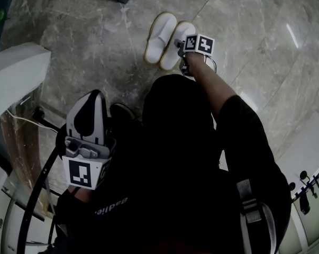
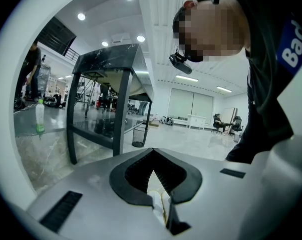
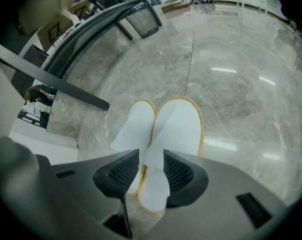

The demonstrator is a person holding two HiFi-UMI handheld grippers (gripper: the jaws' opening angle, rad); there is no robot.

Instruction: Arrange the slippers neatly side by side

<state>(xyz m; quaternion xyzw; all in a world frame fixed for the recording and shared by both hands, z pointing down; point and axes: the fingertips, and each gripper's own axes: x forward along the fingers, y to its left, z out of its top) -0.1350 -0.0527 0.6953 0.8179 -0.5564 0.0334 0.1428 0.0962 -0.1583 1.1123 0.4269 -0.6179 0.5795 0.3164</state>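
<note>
The grey marble floor (image 1: pixel 244 25) fills most of the head view, and the person (image 1: pixel 175 157) in dark clothes bends over it. A black table (image 2: pixel 110 59) stands further off in the left gripper view, with one wire waste bin (image 2: pixel 138 136) beside its leg.

Two white slippers with yellow edging lie on the floor in front of the person. The left slipper (image 3: pixel 135 124) and the right slipper (image 3: pixel 178 124) lie side by side with their inner edges touching. Their toes point away from the person and are nearly level.

There are two grippers, one in each hand, and each carries one marker cube. The right gripper (image 3: pixel 152 169) points steeply down over the heel end of the pair. Its jaws stand apart. In its own view the heel of the right slipper shows in the gap between the two ribbed pads (the left slipper's heel is partly hidden behind the left pad). The pads do not pinch the slipper, which lies flat on the floor. In the head view this gripper sits right at the near end of the right slipper, just under its marker cube (image 1: pixel 199 44).

The left gripper (image 1: pixel 88 112) is held back near the person's body, well apart from the slippers and about level. Its jaws are together.
</note>
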